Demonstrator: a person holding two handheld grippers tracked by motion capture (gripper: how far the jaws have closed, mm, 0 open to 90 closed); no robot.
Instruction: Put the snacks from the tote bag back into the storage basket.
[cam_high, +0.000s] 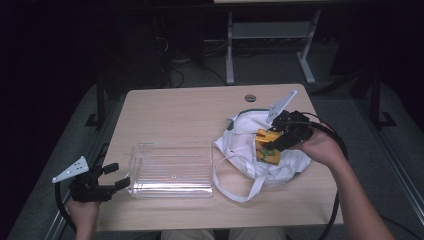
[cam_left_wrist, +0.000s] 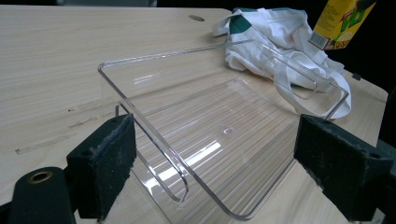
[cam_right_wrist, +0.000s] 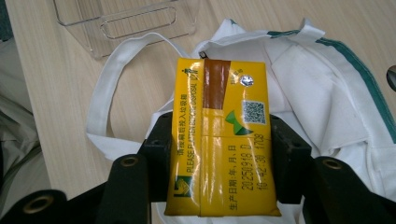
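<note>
The right gripper (cam_high: 274, 141) has its fingers (cam_right_wrist: 161, 144) clamped on the two narrow sides of a yellow drink carton (cam_right_wrist: 223, 135), which hangs just above the white cloth bag (cam_high: 260, 150) at the right of the bench (cam_high: 175, 112). The hold looks firm, but the carton is smooth, so it could slip or twist if swung quickly toward the clear plastic tray (cam_high: 171, 170). A loose bag strap (cam_right_wrist: 105, 88) lies near the tray's edge and might catch the carton on the way across. The left gripper (cam_high: 107, 176), fingers apart, waits at the tray's left end without gripping it; a bump could slide the unheld tray.
</note>
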